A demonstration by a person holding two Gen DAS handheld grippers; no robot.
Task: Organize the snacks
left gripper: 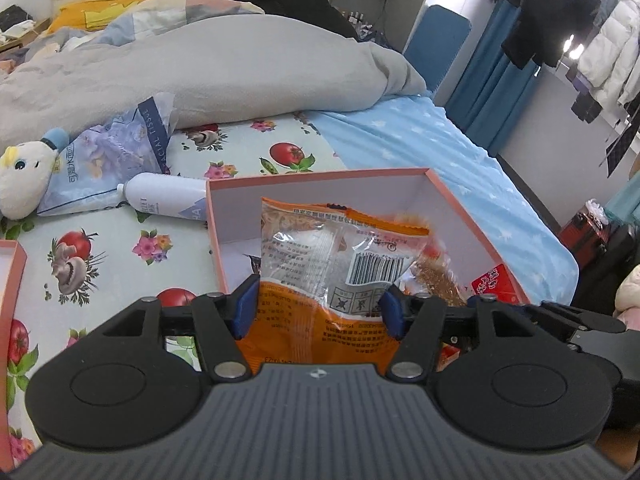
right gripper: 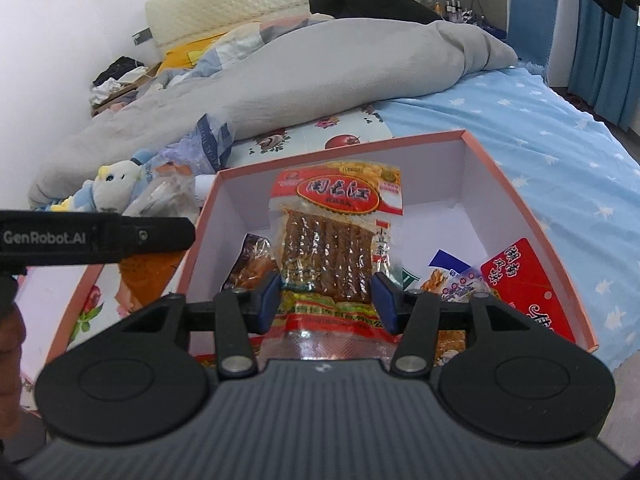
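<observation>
Snack pack [right gripper: 334, 240] label: Chinese characters; arm [right gripper: 96, 236]: "GenRobot.AI".

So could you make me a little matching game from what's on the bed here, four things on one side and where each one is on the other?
Things:
1. orange snack packet
2. red packet of brown sticks
3. white bottle
4. plush toy

Places:
A. lying on the floral sheet beside the pink box's left wall
B. between the left gripper's fingers, above the box
C. against the tissue pack, at the quilt's edge
D. between the right gripper's fingers, above the box

Pairs: 1-B, 2-D, 3-A, 4-C
</observation>
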